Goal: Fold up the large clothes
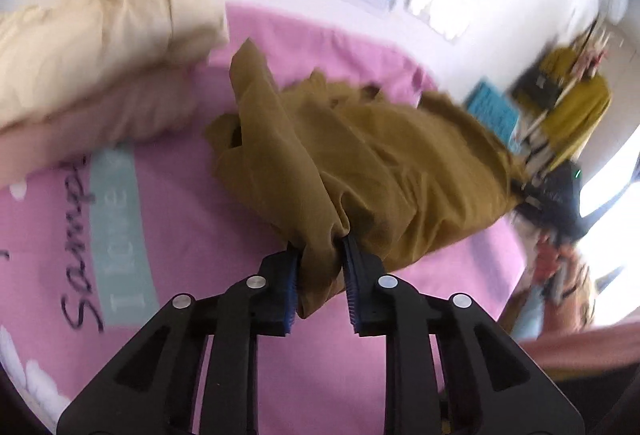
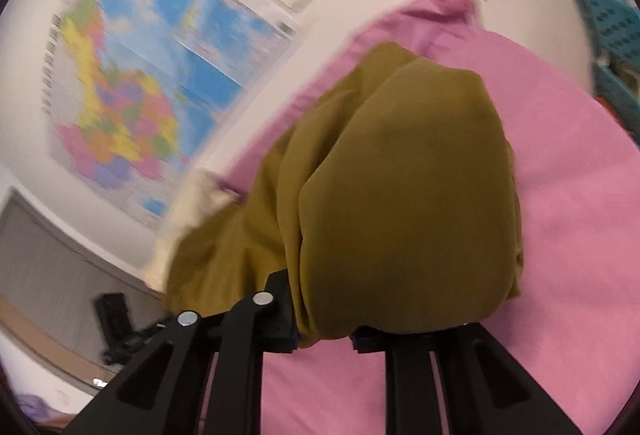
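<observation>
A bed in a pink sheet (image 1: 192,219) is carrying a cream pillow (image 1: 100,47) and a bunched mustard garment (image 1: 360,139).

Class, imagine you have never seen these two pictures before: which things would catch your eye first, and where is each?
The olive-brown garment fills the middle of both views, bunched on the pink bedsheet, with the left gripper and right gripper each pinching a fold. A colourful map hangs on the wall behind, and a cream pillow lies at the bed's head.

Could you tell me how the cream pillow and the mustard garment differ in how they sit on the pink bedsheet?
The cream pillow lies plump at the side of the pink bedsheet, untouched; the mustard garment is bunched mid-sheet, with the left gripper clamped on it. The pillow is pale, the garment dark olive-yellow. Both are soft fabric.
</observation>
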{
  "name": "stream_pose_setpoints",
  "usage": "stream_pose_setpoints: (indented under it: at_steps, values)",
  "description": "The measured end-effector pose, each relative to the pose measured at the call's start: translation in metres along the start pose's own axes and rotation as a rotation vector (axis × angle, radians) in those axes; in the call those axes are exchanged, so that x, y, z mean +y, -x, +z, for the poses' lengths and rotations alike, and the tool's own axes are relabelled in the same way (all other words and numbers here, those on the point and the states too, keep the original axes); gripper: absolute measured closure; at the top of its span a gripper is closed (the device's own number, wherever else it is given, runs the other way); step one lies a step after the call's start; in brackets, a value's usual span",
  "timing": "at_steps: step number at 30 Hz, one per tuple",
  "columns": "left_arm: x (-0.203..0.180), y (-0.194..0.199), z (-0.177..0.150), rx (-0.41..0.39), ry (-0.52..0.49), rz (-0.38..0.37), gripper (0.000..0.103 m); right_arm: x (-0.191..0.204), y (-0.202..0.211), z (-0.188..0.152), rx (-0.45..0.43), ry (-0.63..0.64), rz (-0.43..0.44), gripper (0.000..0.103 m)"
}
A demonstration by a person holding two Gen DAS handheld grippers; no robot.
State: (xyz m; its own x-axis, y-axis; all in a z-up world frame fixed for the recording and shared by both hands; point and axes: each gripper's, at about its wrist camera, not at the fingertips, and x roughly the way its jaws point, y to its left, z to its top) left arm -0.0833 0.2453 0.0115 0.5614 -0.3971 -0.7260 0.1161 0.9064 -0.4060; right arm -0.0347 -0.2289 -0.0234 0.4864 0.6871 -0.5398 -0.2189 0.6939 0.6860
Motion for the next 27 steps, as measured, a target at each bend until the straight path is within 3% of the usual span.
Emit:
stream_pose_setpoints:
  at_steps: [3,6,7,9,12,16,20,27]
  values:
    - [-0.004,-0.007,-0.007,0.024,-0.078,0.105,0.063,-0.025,-0.013,-0.013,0.09,-0.064,-0.085,0.068]
    - [-0.013,0.023,-0.002,-0.091,-0.137,0.167,0.048,-0.02,-0.006,-0.018,0.133,-0.002,-0.16,0.039]
    - [-0.015,0.037,0.0,-0.134,-0.156,0.17,0.035,-0.013,0.001,-0.019,0.141,0.046,-0.185,0.037]
    - [-0.022,0.056,0.009,-0.211,-0.189,0.192,0.02,0.007,0.024,-0.02,0.144,0.156,-0.21,0.037]
    - [-0.027,0.063,0.024,-0.224,-0.223,0.232,0.019,0.039,0.054,-0.017,0.088,0.307,-0.218,0.037]
    - [-0.023,0.026,0.054,-0.154,-0.207,0.271,0.019,0.077,0.06,0.005,-0.027,0.443,-0.185,0.036]
    - [-0.018,-0.018,0.082,-0.086,-0.203,0.374,0.02,0.087,0.01,0.042,-0.044,0.511,-0.267,0.035]
    - [-0.019,-0.061,0.1,0.008,-0.215,0.437,0.027,0.075,-0.091,0.088,0.086,0.522,-0.376,0.042]
